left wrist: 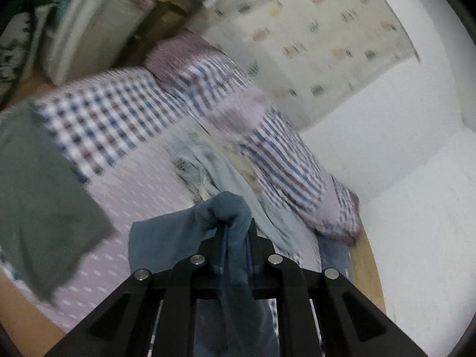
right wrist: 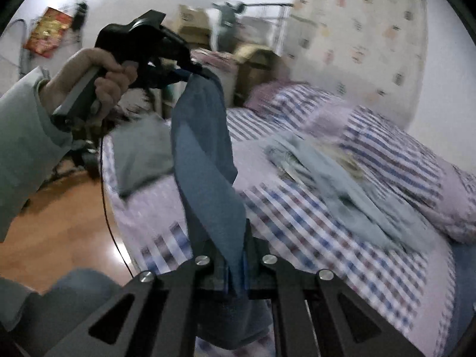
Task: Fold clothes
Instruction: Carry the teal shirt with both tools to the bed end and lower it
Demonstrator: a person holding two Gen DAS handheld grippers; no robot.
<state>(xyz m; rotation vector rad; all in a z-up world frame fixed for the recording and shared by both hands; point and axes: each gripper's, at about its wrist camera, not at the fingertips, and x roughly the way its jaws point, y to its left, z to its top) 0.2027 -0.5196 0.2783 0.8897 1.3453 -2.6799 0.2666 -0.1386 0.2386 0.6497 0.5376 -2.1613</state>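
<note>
A blue cloth (right wrist: 205, 154) hangs stretched above the checked bed (right wrist: 312, 223), the left tool (right wrist: 197, 73) at upper left clamped on one end, the right tool (right wrist: 235, 255) at bottom centre clamped on the other. A grey garment (left wrist: 38, 184) lies at left.
</note>
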